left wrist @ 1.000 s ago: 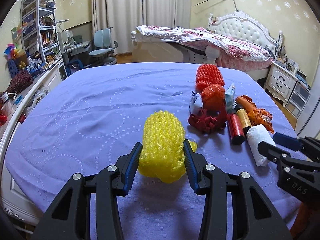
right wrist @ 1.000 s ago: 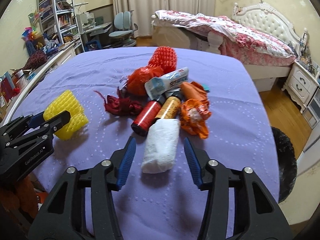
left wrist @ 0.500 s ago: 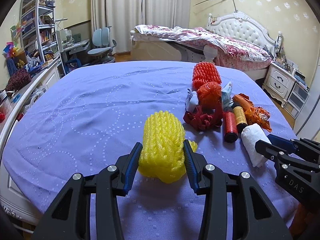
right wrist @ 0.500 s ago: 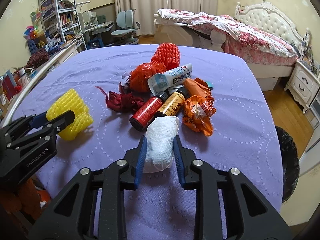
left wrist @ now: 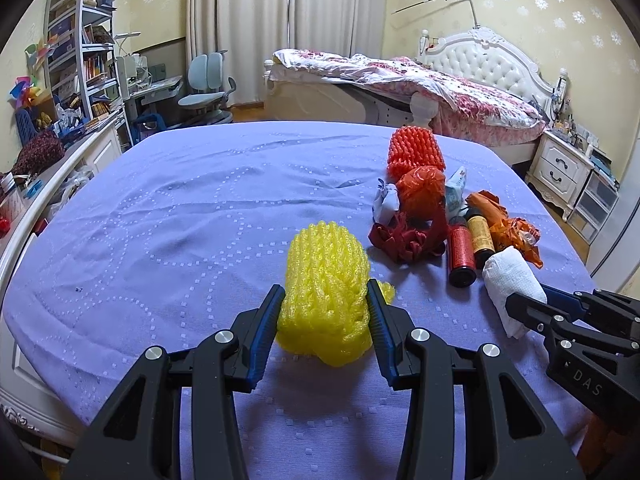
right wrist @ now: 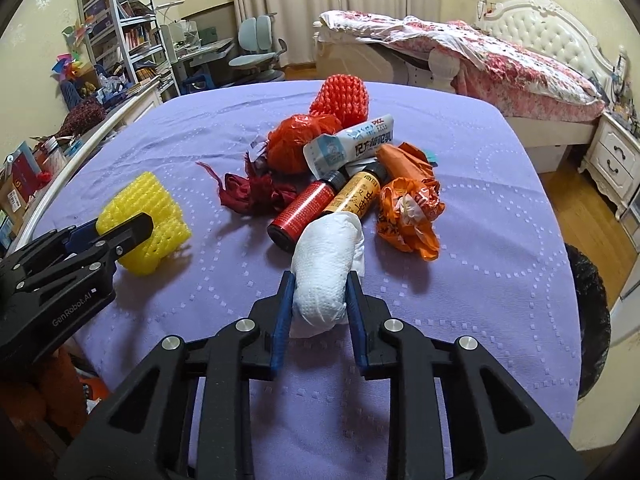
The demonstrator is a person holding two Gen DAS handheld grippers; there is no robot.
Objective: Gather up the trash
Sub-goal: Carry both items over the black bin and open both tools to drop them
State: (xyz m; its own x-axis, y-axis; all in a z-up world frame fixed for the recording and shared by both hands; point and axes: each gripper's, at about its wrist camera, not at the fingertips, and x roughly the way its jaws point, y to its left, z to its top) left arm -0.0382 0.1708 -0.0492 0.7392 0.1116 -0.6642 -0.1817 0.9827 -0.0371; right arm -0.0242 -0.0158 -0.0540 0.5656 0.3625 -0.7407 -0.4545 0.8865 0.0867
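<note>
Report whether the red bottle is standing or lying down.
Lying down. The red bottle rests on its side on the purple cloth, black cap toward the pile, beside the yellow bottle.

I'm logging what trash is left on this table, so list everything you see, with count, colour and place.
yellow foam net: 1, yellow, near edge, between the left fingers
white paper wad: 1, white, front of the pile, between the right fingers
bottles: 2, red and amber, side by side behind the wad
orange wrapper: 1, orange, right of the bottles
dark red scrap: 1, left of the bottles
red bag: 1, crumpled, behind the scrap
white pouch: 1, printed, atop the pile
red foam net: 1, farthest back
tablecloth: 1, purple
left gripper: shut on the net
right gripper: jaws just closed on the wad
</note>
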